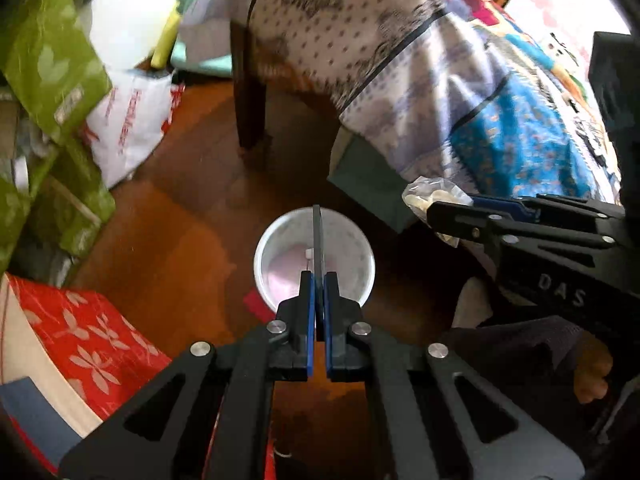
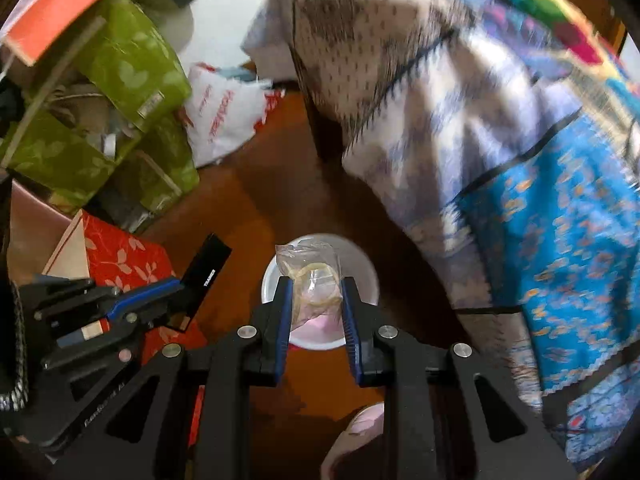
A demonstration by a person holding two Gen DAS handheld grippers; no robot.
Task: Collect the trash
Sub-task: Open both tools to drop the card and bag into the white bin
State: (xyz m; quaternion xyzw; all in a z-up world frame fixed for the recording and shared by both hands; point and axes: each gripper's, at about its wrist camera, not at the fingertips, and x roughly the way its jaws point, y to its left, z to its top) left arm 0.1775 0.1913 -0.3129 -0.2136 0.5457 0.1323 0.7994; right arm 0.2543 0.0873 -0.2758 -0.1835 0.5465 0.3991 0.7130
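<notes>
A white round bin [image 1: 360,256] stands on the wooden floor, directly below both grippers. My left gripper [image 1: 319,280] is shut on a thin black flat packet [image 1: 318,236], seen edge-on over the bin's mouth. From the right wrist view the left gripper [image 2: 180,294] shows at the left, and the black packet [image 2: 206,276] juts from it as a printed rectangle. My right gripper [image 2: 316,286] is shut on a crumpled clear plastic wrapper [image 2: 314,276] above the bin [image 2: 364,276]. In the left wrist view the right gripper [image 1: 434,216] comes in from the right holding that wrapper [image 1: 430,194].
A patterned blanket [image 1: 420,92] hangs over dark wooden furniture with a leg [image 1: 250,100] just behind the bin. Green patterned boxes [image 1: 48,60], a red patterned box [image 1: 88,340] and a white plastic bag [image 1: 132,120] crowd the left. A person's toes [image 1: 592,376] show at the right.
</notes>
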